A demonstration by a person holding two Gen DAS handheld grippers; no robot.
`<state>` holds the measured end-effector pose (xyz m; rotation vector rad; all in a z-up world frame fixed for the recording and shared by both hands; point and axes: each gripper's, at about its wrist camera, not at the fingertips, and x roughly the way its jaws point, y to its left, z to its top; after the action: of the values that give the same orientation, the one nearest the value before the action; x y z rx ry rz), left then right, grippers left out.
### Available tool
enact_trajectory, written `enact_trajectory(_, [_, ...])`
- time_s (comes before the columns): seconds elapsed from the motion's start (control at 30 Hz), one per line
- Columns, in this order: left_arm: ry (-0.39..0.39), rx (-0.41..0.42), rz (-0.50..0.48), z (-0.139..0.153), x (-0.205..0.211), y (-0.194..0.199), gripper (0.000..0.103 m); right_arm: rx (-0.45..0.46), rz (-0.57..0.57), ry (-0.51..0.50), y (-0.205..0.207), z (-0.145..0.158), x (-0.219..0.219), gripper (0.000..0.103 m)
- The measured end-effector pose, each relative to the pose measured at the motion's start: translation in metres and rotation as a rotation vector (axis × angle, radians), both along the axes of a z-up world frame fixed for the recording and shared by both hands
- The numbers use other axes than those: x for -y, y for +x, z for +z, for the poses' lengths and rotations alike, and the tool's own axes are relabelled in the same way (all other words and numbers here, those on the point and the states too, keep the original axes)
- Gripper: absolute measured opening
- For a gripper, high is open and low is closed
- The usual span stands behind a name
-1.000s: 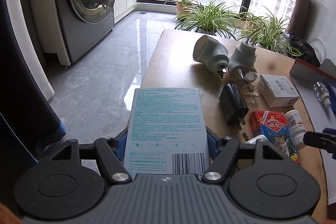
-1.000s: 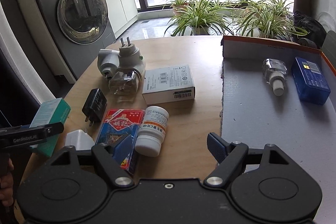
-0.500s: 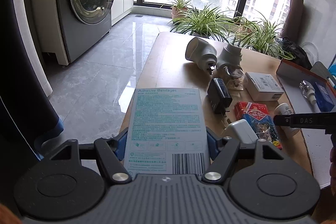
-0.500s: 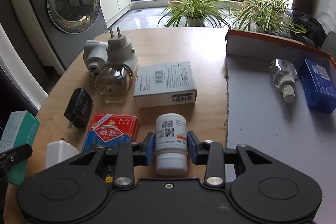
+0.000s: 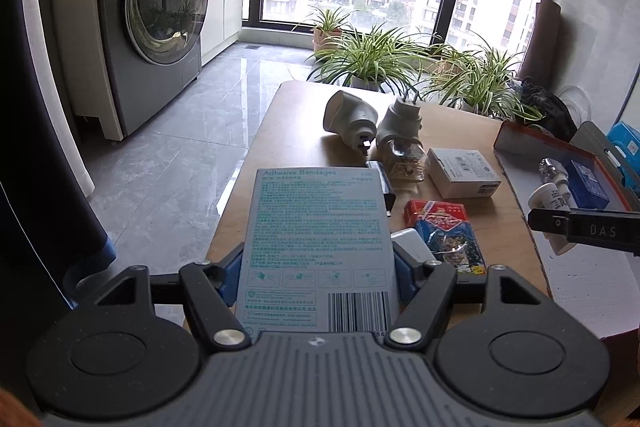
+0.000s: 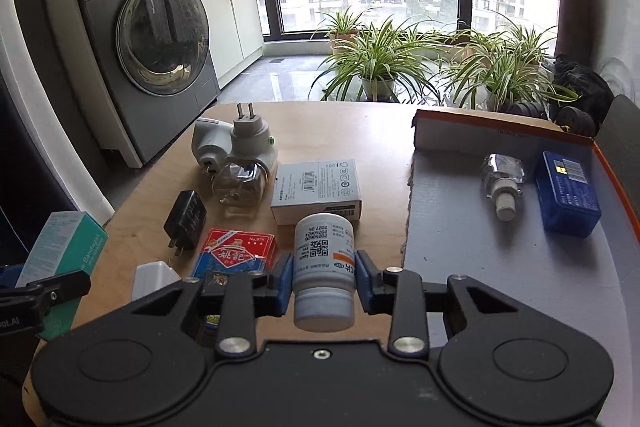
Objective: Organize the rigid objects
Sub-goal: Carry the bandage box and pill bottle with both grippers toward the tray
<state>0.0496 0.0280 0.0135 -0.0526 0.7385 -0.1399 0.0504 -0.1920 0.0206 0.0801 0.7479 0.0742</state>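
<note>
A white pill bottle [image 6: 323, 267], cap toward the camera, is pinched above the table. A teal adhesive-bandage box [image 5: 318, 247] is clamped upright. In the orange-rimmed tray [image 6: 460, 227] lie a clear refill bottle [image 6: 502, 183] and a blue box [image 6: 566, 193].

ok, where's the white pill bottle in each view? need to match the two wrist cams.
Left wrist: white pill bottle at far right, partly hidden behind the right gripper's black finger, above the tray's edge.
Right wrist: bottle at bottom centre, clamped between the right gripper pads, cap toward the camera.
Shared landmark: red playing-card pack, on the table left of the bottle in both.
</note>
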Motion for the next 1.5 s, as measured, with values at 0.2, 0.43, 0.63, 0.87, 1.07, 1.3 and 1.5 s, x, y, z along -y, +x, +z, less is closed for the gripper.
enact_trajectory(0.2, [-0.029, 0.004, -0.05, 0.007, 0.023, -0.013, 0.072, 0.016, -0.029, -0.014, -0.03, 0.011, 0.015, 0.04])
enact_trajectory(0.43, [-0.037, 0.017, -0.136, 0.011, 0.059, -0.023, 0.071, 0.042, -0.083, -0.024, -0.058, 0.02, 0.037, 0.04])
enact_trajectory(0.63, [-0.045, 0.022, -0.2, 0.012, 0.089, -0.028, 0.071, 0.053, -0.128, -0.016, -0.075, 0.025, 0.056, 0.04])
enact_trajectory(0.87, [-0.039, 0.039, -0.26, 0.016, 0.12, -0.029, 0.072, 0.072, -0.18, -0.007, -0.089, 0.028, 0.077, 0.04])
enact_trajectory(1.07, [-0.033, 0.048, -0.29, 0.021, 0.138, -0.03, 0.072, 0.08, -0.212, -0.003, -0.097, 0.027, 0.09, 0.04])
enact_trajectory(1.3, [-0.027, 0.052, -0.315, 0.021, 0.158, -0.03, 0.072, 0.094, -0.237, -0.006, -0.103, 0.03, 0.102, 0.04])
enact_trajectory(1.5, [-0.025, 0.055, -0.328, 0.023, 0.168, -0.031, 0.072, 0.102, -0.254, 0.005, -0.106, 0.031, 0.111, 0.04])
